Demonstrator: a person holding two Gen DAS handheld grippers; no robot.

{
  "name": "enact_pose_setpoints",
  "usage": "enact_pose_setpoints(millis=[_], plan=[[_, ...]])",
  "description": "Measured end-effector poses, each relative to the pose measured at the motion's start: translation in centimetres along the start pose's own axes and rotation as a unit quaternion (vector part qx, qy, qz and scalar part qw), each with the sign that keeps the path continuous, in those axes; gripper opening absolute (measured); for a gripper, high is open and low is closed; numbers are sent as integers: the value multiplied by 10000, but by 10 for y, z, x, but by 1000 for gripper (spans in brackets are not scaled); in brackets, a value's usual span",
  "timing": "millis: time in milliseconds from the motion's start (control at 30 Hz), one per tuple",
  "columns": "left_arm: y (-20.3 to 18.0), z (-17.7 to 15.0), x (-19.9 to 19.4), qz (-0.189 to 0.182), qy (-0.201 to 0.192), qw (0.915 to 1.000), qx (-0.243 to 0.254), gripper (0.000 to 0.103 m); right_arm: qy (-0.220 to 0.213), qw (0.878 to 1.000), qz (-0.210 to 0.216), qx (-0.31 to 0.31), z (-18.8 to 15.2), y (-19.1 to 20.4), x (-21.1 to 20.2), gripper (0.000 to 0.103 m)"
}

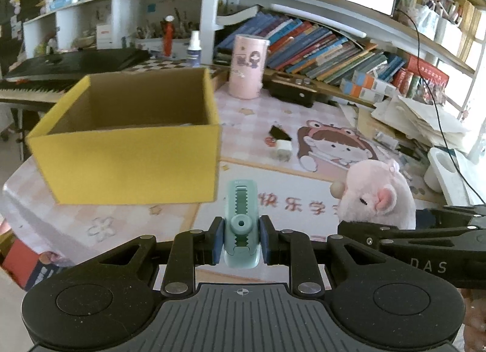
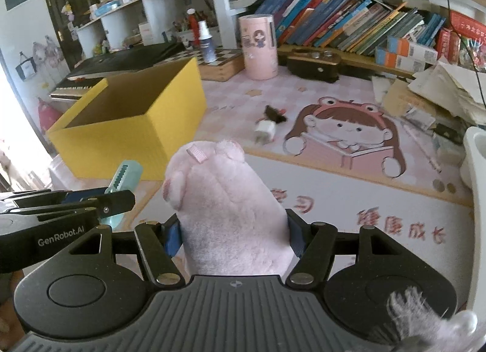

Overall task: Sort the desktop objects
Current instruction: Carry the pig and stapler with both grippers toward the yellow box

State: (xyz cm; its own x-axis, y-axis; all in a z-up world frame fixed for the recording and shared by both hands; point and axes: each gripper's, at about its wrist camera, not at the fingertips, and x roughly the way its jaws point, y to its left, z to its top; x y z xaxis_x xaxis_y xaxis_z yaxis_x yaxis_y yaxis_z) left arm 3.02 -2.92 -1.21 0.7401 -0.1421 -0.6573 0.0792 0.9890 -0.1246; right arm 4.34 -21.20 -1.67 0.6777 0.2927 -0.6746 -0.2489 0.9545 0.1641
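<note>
Claws are clamping a green eraser [image 1: 241, 224] and pink plush toy [image 2: 224, 209], carrying both toward the yellow box [image 1: 130, 136] ahead for sorting.

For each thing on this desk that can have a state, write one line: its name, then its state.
Yellow box: open-topped, upright.
Left gripper: shut on green utility knife.
Right gripper: shut on pink plush toy.
Pink canister: upright.
Spray bottle: upright, capped.
White charger: lying on mat.
</note>
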Motion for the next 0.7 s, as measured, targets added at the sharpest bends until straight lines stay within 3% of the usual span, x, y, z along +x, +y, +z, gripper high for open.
enact_pose_setpoints(millis=[700], plan=[[85, -30, -57, 561, -275, 9966, -533, 23, 76, 9966, 603, -548, -17, 99, -1, 63]])
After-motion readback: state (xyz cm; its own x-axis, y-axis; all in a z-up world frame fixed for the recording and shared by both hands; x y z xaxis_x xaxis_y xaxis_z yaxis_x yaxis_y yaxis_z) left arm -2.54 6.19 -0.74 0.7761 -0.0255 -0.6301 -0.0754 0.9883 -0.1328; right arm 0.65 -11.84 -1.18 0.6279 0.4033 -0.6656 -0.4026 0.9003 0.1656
